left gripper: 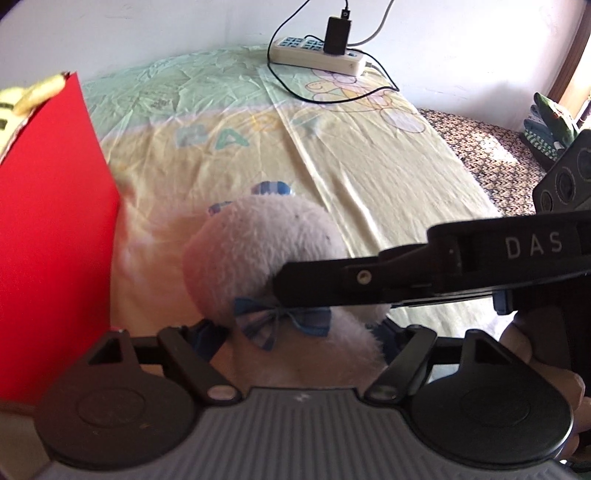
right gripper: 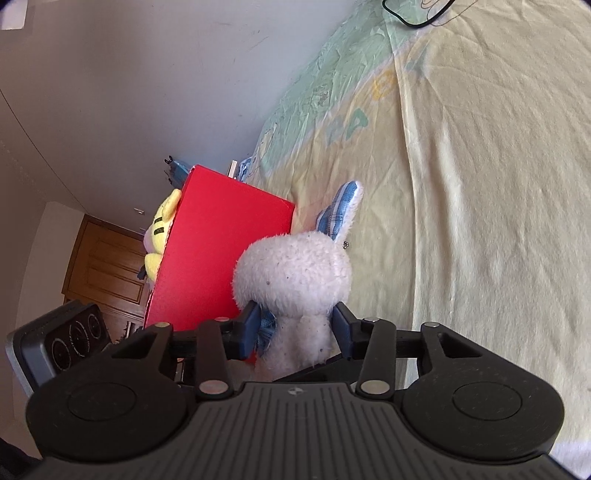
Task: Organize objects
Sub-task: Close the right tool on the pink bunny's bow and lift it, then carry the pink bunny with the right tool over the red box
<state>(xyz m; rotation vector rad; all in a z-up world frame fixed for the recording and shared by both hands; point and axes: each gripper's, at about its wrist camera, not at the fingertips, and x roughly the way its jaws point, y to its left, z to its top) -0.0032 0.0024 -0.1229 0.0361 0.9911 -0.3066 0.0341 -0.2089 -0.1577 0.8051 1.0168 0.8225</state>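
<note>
While the white plush rabbit [right gripper: 295,273] is being held above the bedsheet [right gripper: 480,221], its neck is sitting between the two blue pads of the right gripper [right gripper: 297,328], which are pressing in on the narrow part below the head; the hold there looks chosen because the neck is the slimmest, firmest spot on a soft toy.

Item: plush rabbit, white pile, blue striped ear [right gripper: 341,206] pointing away from the camera, blue checked bow [left gripper: 282,323] at the throat. Position: directly ahead of the right gripper, head past the fingertips, body hanging back toward the wrist.

Item: left gripper [left gripper: 295,339]. Its fingers are standing wide on either side of the rabbit's lower body, and the plush is hiding the tips, so contact cannot be judged; it appears to be flanking rather than gripping, possibly steadying the toy.

Item: red box [right gripper: 221,254], standing just beside the rabbit on the sheet, a yellow striped plush [right gripper: 160,229] already showing at its open side. Judged as the likely destination for the rabbit.

Item: power strip [left gripper: 317,55] with a black charger [left gripper: 337,35], lying well apart at the far end of the bed.
</note>
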